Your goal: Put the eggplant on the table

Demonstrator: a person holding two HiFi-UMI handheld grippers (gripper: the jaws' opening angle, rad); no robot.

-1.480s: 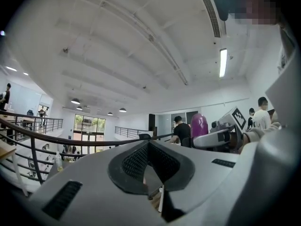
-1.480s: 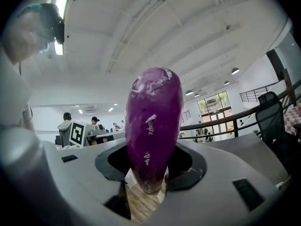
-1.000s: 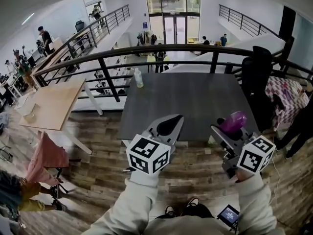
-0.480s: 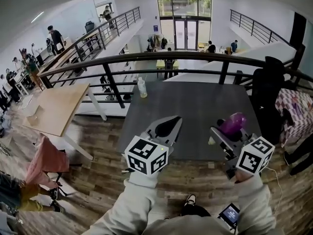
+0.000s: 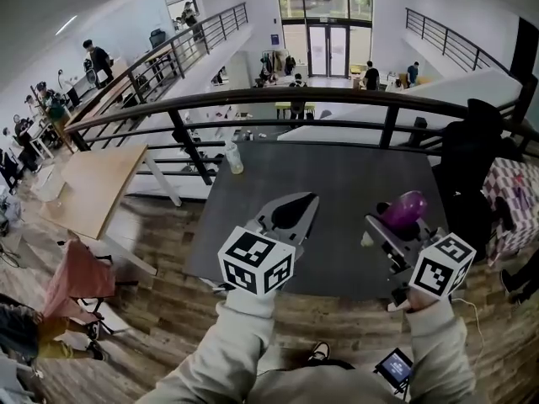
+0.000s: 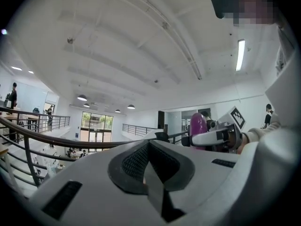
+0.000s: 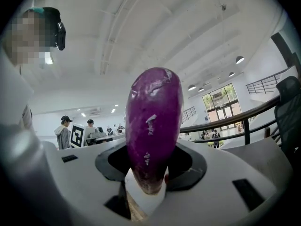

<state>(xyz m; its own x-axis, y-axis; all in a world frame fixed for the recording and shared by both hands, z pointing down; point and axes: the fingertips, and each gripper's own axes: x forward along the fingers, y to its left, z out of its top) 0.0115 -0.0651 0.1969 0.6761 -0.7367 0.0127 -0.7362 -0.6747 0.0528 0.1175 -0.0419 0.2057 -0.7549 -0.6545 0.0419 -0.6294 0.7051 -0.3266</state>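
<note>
A purple eggplant (image 5: 404, 209) stands upright between the jaws of my right gripper (image 5: 389, 223), which is shut on its lower end. It hangs over the near right part of the dark grey table (image 5: 328, 179). The right gripper view shows the eggplant (image 7: 153, 121) close up, clamped at its base by the right gripper (image 7: 149, 171). My left gripper (image 5: 301, 202) is held level over the table's near edge, shut with nothing in it. In the left gripper view the left gripper (image 6: 149, 145) has its pads together, and the eggplant (image 6: 197, 124) shows off to the right.
A plastic bottle (image 5: 233, 156) stands at the table's far left corner. A black railing (image 5: 337, 98) runs just behind the table. A dark office chair (image 5: 480, 162) stands at the right. At the left are a wooden table (image 5: 93, 183) and a pink-draped chair (image 5: 80, 272).
Both grippers have come forward together, the eggplant still held. The table's near edge now lies under them, and the table looks closer.
</note>
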